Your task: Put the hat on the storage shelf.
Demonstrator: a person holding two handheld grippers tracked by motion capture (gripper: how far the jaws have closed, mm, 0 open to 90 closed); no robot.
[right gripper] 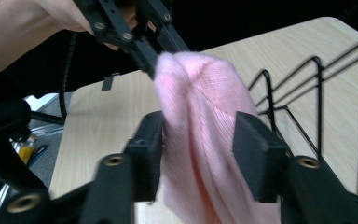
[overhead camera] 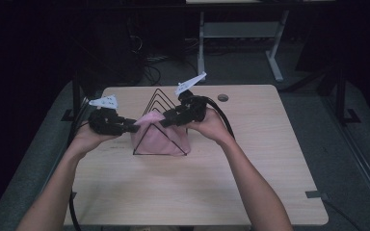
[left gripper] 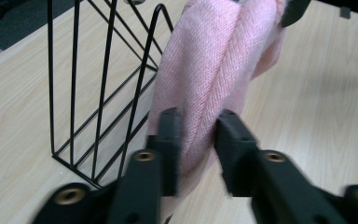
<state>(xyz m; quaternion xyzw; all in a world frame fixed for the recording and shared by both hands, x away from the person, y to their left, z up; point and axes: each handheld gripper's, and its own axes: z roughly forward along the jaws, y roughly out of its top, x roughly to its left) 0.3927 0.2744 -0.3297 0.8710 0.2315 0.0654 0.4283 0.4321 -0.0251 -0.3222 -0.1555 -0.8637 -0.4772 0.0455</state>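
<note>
Both forearms reach in from below, angled toward each other. The left tongs point(overhead camera: 134, 128) point right, the right tongs point(overhead camera: 163, 121) point left and slightly down, tips near one another. Each pair's jaws stand parted, a gap showing beside the pads.

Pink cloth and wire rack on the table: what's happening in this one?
A person holds a tool in each hand at the pink cloth, which is draped over the front of the black wire rack on the wooden table. The left tool and the right tool each have a fold of cloth between parted jaws, seemingly not pinched.
</note>
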